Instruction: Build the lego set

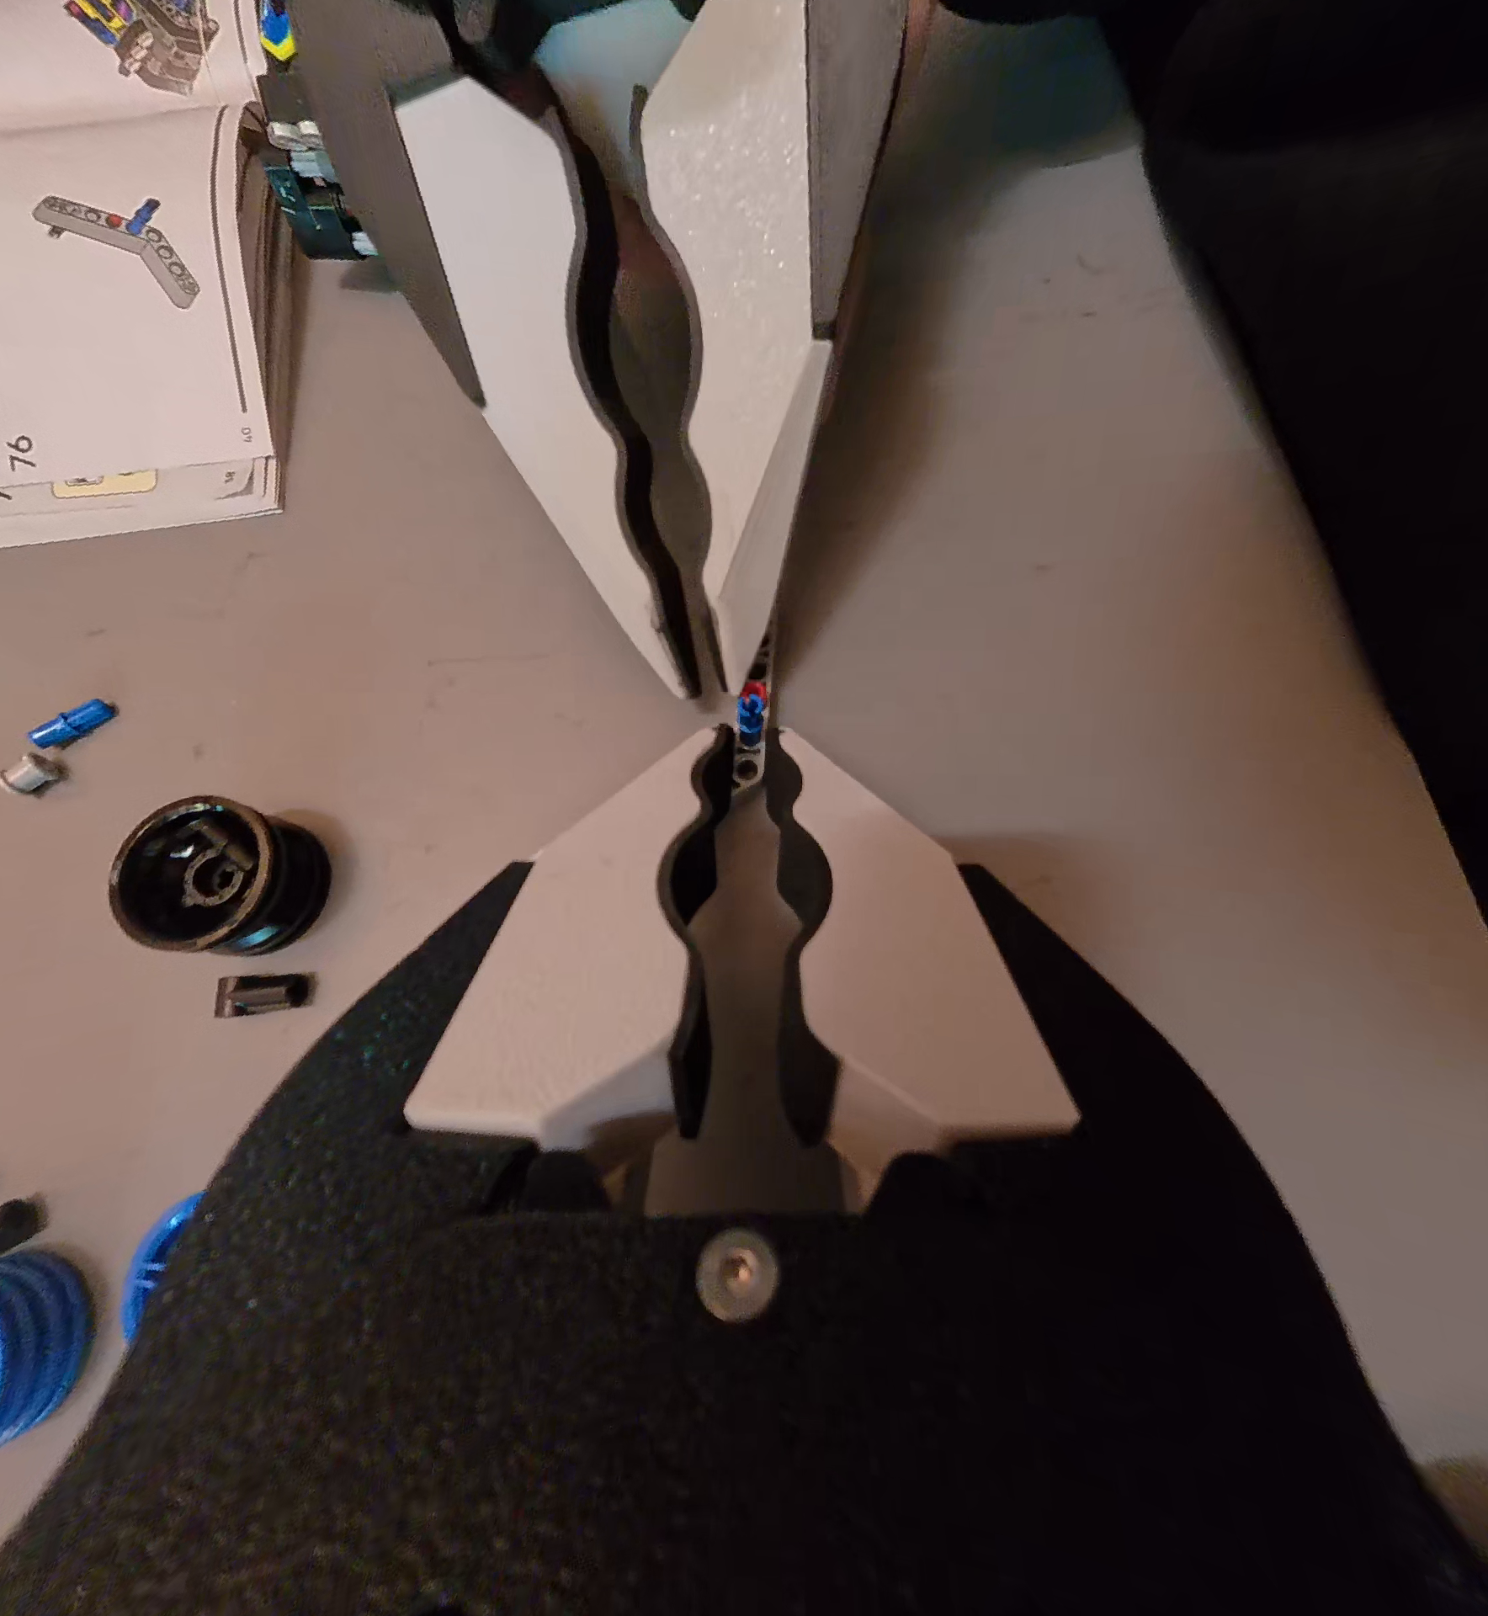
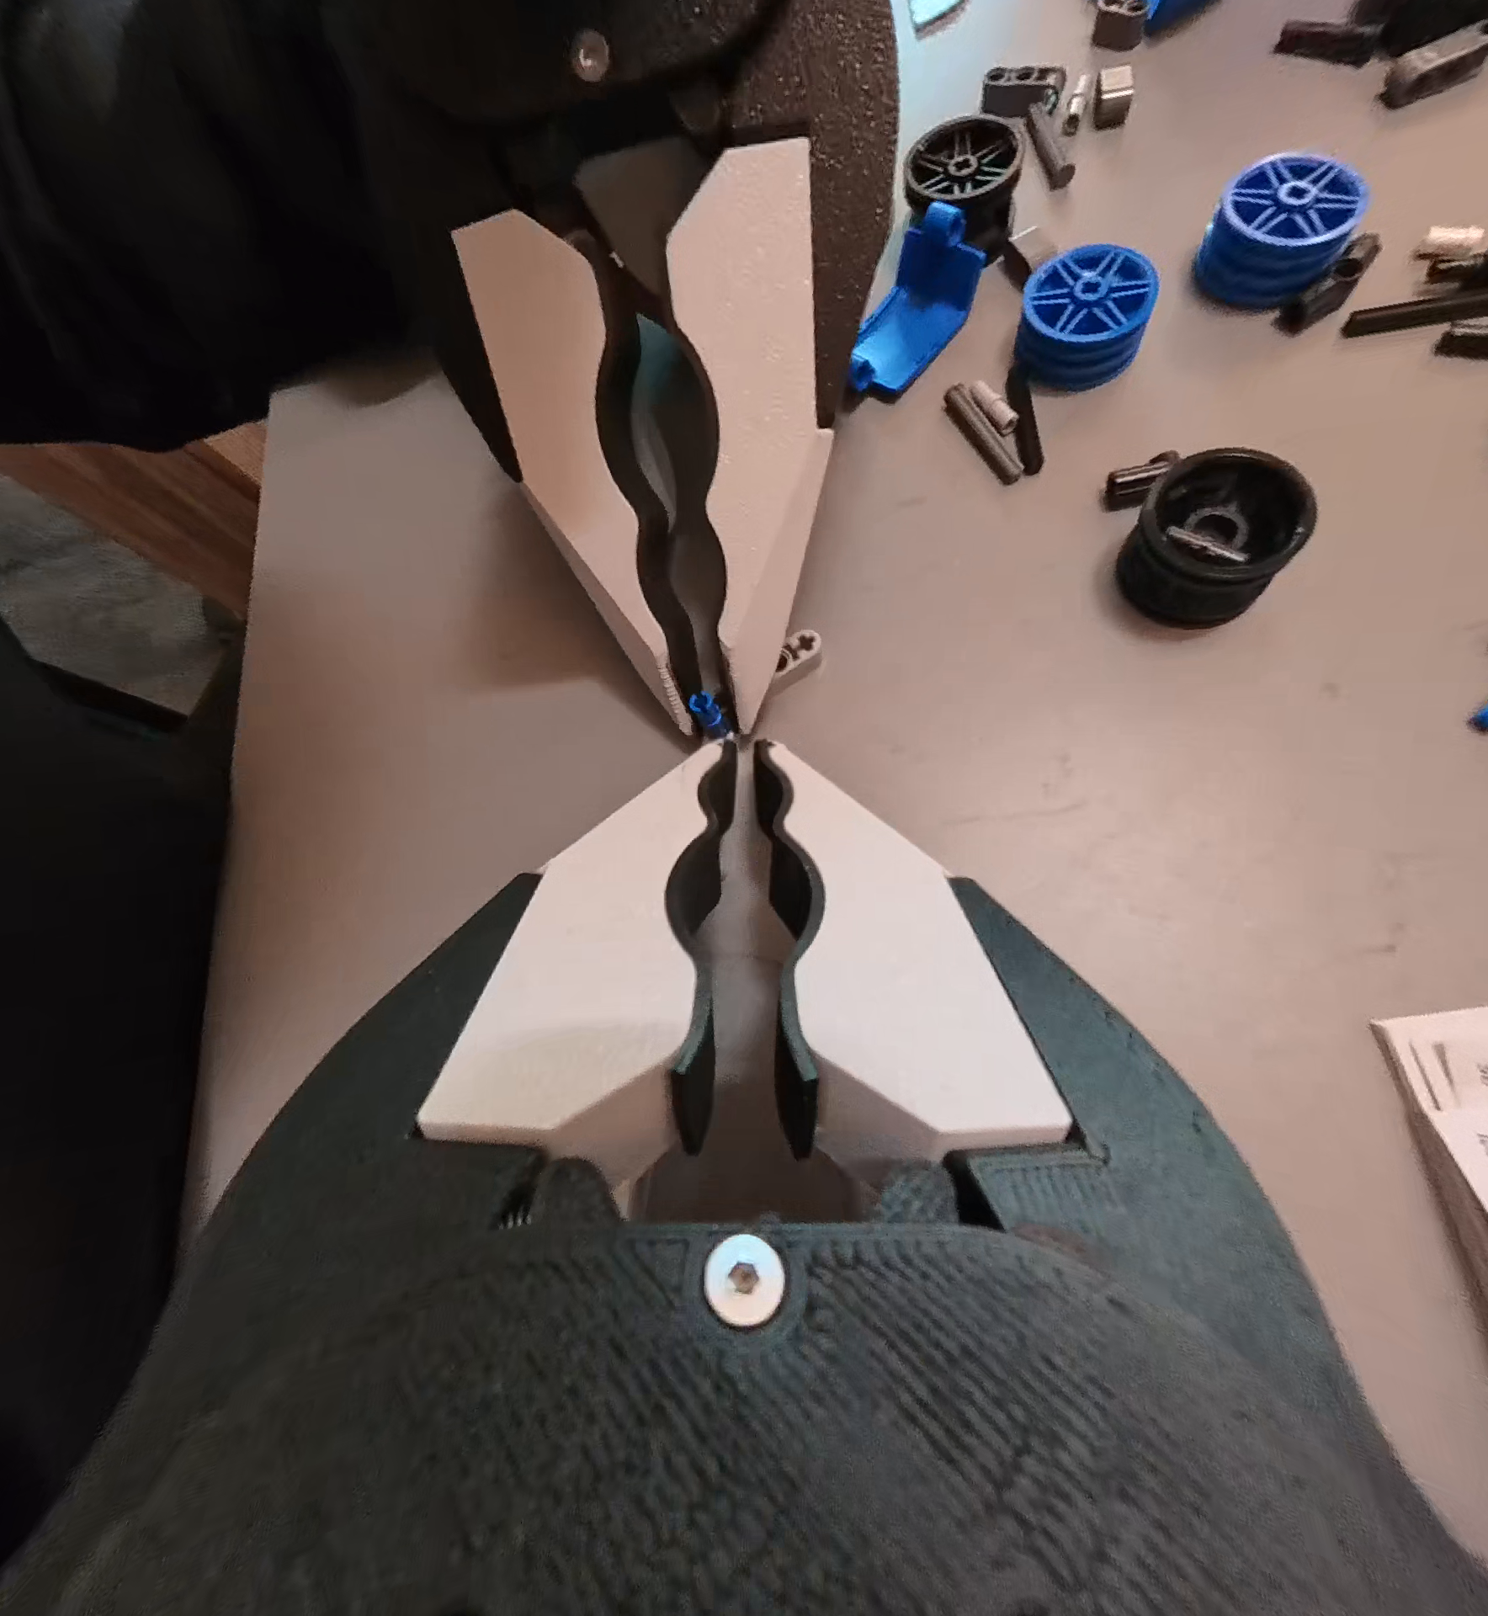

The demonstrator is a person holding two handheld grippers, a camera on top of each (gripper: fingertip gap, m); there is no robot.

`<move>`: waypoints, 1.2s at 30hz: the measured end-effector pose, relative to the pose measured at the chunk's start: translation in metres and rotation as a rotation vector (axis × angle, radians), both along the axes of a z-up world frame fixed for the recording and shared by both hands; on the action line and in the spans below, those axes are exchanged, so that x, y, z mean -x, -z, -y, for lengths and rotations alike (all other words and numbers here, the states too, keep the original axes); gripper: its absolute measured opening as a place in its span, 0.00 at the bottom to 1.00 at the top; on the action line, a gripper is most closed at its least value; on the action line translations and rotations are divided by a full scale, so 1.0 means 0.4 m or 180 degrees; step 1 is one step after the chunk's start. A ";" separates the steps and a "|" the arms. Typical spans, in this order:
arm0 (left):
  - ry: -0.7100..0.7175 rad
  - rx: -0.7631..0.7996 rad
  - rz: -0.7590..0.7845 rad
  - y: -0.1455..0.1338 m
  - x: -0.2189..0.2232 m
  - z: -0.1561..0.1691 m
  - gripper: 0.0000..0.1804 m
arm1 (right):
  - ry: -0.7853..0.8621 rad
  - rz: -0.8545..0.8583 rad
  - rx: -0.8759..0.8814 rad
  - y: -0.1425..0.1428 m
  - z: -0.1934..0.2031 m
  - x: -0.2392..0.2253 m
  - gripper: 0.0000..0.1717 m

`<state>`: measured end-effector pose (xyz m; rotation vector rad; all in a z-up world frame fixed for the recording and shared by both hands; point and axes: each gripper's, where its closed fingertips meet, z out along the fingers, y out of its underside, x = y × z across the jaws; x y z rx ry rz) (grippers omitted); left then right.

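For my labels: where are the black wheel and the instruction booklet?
black wheel [image 1: 216,883]: left wrist view, on its hub.
instruction booklet [image 1: 111,376]: left wrist view, on the open page.

a beige table [image 2: 1073,874] bearing blue wheels [image 2: 1088,302], a black tyre [image 2: 1217,538], small pins [image 1: 72,724], a booklet [image 1: 111,350].

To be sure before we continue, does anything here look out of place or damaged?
Nothing looks damaged; a black wheel lies loose near the booklet, and the left hand-held gripper grips a grey beam.
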<state>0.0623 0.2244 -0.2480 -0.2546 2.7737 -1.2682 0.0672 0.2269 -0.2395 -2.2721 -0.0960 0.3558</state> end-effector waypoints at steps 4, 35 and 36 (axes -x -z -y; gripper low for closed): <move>0.0009 0.0004 -0.0006 0.000 0.001 0.001 0.02 | 0.0011 -0.0038 -0.0025 -0.007 0.003 -0.001 0.04; -0.0003 -0.0014 0.0103 0.000 -0.007 0.005 0.02 | 0.0374 0.0064 -0.0093 0.000 0.008 0.018 0.06; -0.0023 -0.0018 0.0117 0.000 -0.010 0.009 0.02 | 0.0394 0.0127 -0.0087 -0.002 0.013 0.026 0.11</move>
